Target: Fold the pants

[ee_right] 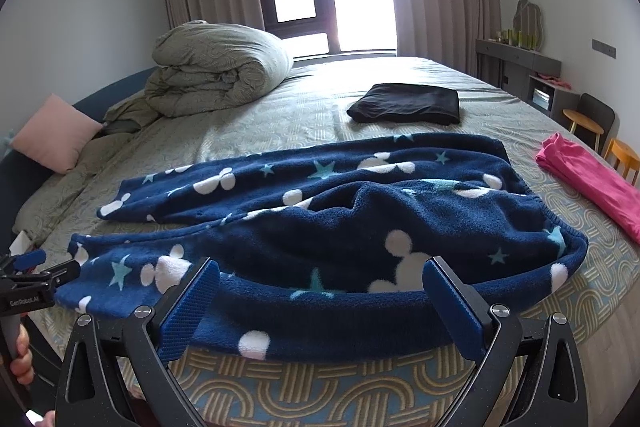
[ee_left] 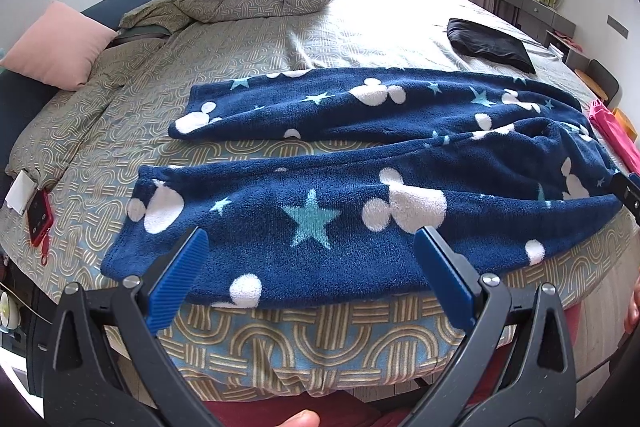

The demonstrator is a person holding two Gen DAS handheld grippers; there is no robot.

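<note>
Bedroom scene, patterned bed (ee_left: 280, 339) at centre. Left gripper (ee_left: 308, 279) and right gripper (ee_right: 320, 307) hover with jaws spread wide, grasping nothing, over the near edge of the navy fleece pants with white and teal star print (ee_left: 360, 195). Pants lie spread flat, legs apart: no fold made yet, all folding remains.

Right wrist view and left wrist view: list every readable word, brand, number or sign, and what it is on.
"GenRobot.AI": on the body of the left hand-held gripper, seen at the right wrist view's left edge.
White tag beside the red phone: no print can be made out.
Nothing else is readable in either view.
</note>
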